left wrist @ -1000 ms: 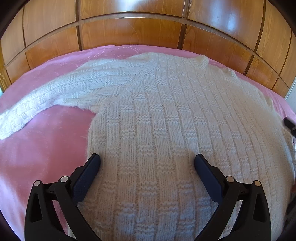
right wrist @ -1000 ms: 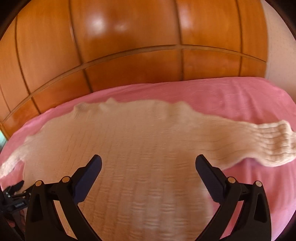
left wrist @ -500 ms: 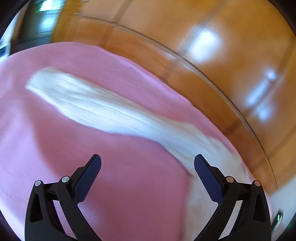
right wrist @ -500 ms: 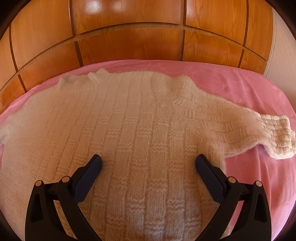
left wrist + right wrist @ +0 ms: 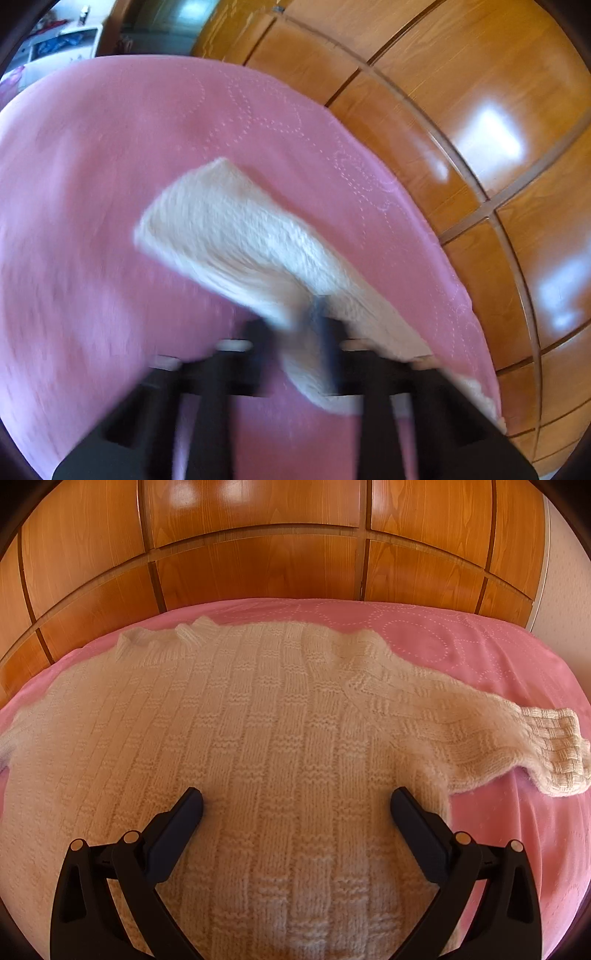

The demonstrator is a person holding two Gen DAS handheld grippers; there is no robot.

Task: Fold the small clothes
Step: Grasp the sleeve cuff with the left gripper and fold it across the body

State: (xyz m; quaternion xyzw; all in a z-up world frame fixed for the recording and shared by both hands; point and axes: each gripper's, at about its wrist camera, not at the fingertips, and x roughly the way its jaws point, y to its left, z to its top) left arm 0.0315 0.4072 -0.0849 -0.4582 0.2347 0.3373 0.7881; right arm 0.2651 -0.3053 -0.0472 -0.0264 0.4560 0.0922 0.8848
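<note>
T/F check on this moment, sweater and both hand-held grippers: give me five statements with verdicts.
1. The left hand-held gripper is shut on the sweater's sleeve. True.
2. The right hand-held gripper is clamped on the sweater. False: its jaws stand wide open over the body.
3. The bed cover is pink. True.
4. The sweater is already folded in half. False: it lies spread flat.
5. The panelling behind the bed is white. False: it is brown wood.

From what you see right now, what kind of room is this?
Probably a bedroom: a pink quilted bedspread covers a bed, glossy wooden panels, like a headboard or wardrobe, rise behind it, and a cream knitted sweater lies spread out.
</note>
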